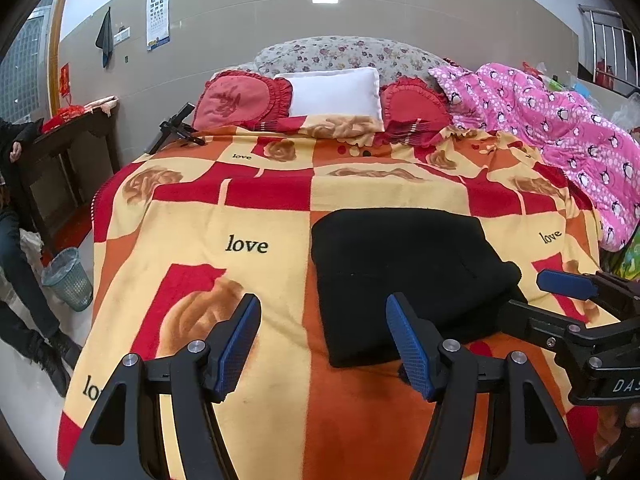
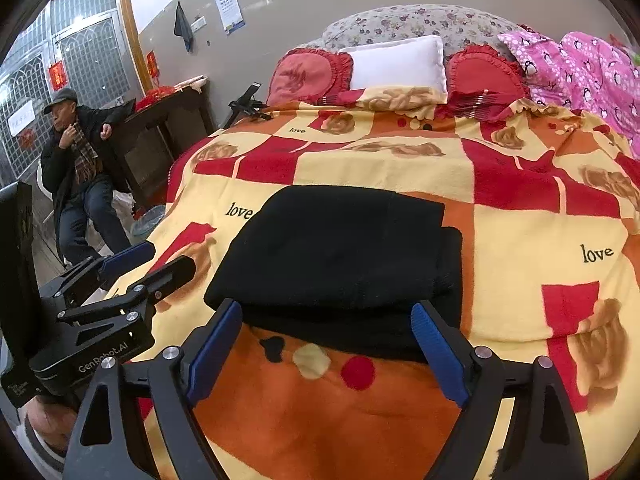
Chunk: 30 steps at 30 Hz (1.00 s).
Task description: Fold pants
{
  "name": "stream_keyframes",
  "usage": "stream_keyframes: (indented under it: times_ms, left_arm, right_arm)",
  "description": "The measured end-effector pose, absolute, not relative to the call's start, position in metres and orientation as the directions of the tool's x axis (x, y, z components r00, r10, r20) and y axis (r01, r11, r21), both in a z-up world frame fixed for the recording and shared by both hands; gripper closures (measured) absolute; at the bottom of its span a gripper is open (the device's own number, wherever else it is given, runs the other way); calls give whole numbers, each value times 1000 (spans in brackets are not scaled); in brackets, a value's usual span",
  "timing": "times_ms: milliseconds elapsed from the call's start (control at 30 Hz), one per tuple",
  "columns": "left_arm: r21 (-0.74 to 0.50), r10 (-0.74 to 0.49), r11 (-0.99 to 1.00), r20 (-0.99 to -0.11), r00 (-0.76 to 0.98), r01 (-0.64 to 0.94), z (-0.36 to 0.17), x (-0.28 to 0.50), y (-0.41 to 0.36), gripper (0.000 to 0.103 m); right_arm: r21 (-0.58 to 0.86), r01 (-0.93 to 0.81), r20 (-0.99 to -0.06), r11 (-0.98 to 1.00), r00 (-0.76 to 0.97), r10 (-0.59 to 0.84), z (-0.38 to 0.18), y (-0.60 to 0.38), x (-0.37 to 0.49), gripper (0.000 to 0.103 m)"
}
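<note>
**Folded black pants on the bed, both grippers spread and empty**

Nearest the left wrist camera, the left gripper [image 1: 324, 344] hangs above the blanket [image 1: 256, 216] with its two blue-padded fingers wide apart and nothing between them. Its right-hand pad overlaps the near left corner of the pants [image 1: 404, 280] in this view; whether it touches the cloth cannot be told. The right gripper [image 2: 326, 356], seen in its own camera, is likewise spread wide and holds nothing, its fingertips framing the near edge of the pants [image 2: 336, 264].

The pants lie in a compact black rectangle of several stacked layers on the orange, red and cream blanket, towards the near end of the bed. The upper layer sits slightly askew: lower layers stick out along the near and right edges.

The folding looks almost done, so the step in hand is probably squaring the stack. To do that well, nudge the top layer with closed fingers rather than pinching it, and press flat from the centre outward, so the layers beneath do not slide.

Farther back lie a white pillow [image 1: 334, 92] between two red heart cushions, and a pink penguin-print quilt [image 1: 560, 136] to the right. A seated man [image 2: 76, 168] is beside the bed at left.
</note>
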<state>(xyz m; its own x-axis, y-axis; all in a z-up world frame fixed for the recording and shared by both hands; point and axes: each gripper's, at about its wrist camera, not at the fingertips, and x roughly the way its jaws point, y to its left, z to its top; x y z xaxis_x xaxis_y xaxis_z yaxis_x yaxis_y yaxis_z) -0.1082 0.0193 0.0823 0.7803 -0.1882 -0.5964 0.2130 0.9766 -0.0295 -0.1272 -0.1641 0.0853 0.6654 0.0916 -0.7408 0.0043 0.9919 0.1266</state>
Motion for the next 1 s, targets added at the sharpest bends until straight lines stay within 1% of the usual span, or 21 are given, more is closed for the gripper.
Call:
stream_keyframes:
  times_ms: [600, 667, 733, 800, 1000]
  left_arm:
    - [-25, -183, 977, -605, 775, 212, 79, -108, 11, 38]
    - [-23, -181, 978, -598, 781, 209, 80, -109, 11, 36]
    - [-23, -174, 979, -599, 782, 200, 80, -110, 10, 28]
    - [-33, -184, 978, -592, 785, 204, 80, -111, 11, 25]
    - [-30, -190, 976, -591, 784, 215, 80, -113, 10, 25]
  right_arm:
    - [124, 11, -757, 992, 647, 87, 81, -168, -125, 15]
    - [126, 13, -757, 992, 647, 88, 80, -169, -124, 15]
    - [128, 18, -759, 992, 646, 86, 79, -171, -124, 15]
    - [129, 20, -762, 991, 641, 86, 77, -172, -124, 15]
    - [130, 21, -766, 991, 637, 87, 75, -173, -123, 15]
